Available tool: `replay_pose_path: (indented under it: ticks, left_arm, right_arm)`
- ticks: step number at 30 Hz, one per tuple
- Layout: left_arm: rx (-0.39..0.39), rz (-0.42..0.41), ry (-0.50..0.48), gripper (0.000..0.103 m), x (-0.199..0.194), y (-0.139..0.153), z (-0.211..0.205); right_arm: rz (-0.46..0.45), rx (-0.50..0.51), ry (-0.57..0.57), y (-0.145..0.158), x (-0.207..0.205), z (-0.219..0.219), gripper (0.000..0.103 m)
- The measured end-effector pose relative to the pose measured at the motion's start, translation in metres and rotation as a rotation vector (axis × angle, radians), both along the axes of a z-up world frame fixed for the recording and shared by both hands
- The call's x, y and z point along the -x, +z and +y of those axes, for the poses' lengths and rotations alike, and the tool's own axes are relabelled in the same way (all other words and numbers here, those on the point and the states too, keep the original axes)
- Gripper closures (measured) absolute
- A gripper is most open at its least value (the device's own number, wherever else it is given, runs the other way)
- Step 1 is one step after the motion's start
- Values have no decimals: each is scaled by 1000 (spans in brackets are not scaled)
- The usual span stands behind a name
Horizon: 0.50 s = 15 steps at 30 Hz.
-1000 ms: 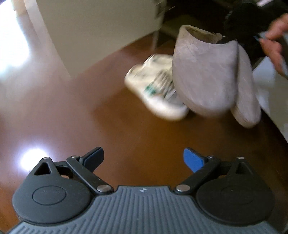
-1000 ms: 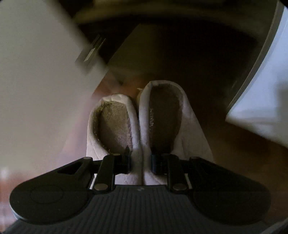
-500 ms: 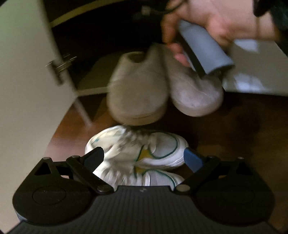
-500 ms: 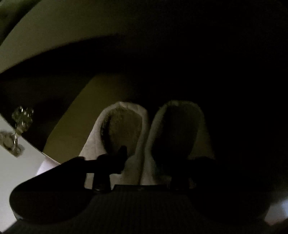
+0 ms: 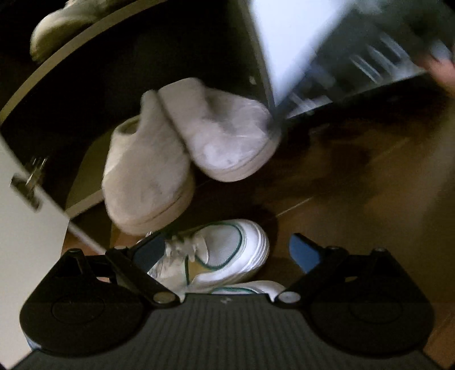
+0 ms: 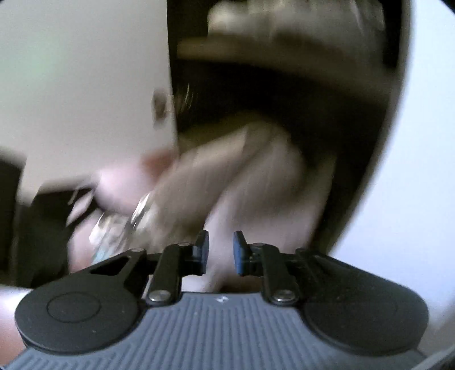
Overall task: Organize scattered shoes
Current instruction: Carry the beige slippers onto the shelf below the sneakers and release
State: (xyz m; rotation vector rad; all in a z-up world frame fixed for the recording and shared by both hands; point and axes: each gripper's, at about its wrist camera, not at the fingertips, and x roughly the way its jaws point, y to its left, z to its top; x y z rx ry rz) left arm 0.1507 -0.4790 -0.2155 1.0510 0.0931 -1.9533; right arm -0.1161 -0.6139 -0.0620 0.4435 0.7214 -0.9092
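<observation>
A pair of grey slippers (image 5: pixel 176 148) lies at the dark cabinet's opening, toes toward me in the left wrist view. A pair of white sneakers with green trim (image 5: pixel 219 256) sits on the wood floor just below them. My left gripper (image 5: pixel 224 250) is open, its fingers straddling the upper sneaker without closing on it. In the blurred right wrist view, my right gripper (image 6: pixel 220 252) has its jaws narrowly apart and empty, pulled back from the slippers (image 6: pixel 256 182). The sneakers show blurred at its left (image 6: pixel 113 227).
The white cabinet door (image 5: pixel 17 227) with a metal hinge (image 5: pixel 28 182) stands open at the left. Another pale shoe (image 5: pixel 62 22) rests on the shelf above. The right gripper's grey body (image 5: pixel 355 57) crosses the upper right. Wood floor (image 5: pixel 369 199) extends to the right.
My right gripper has let go of the grey slippers and drawn back out of the cabinet. The slippers now rest at the cabinet's opening. My left gripper has come closer over the white sneakers.
</observation>
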Motion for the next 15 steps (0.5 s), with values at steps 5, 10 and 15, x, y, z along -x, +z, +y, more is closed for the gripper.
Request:
replay_pose_path:
  ticks: [5,10,15]
  left_arm:
    - [-42,-63,-25,4,-6,-13,-30]
    - [20,-111,-32,3,-9,-11,-47]
    - [51,-153,-63,3,6,-12,-80]
  right_arm:
    - [-44,-127,-62,-30,-2,-29,90]
    - [-83,-125,-138,-27,-1,-44,95]
    - [-92,-90,-215,-38,-14,-75,95]
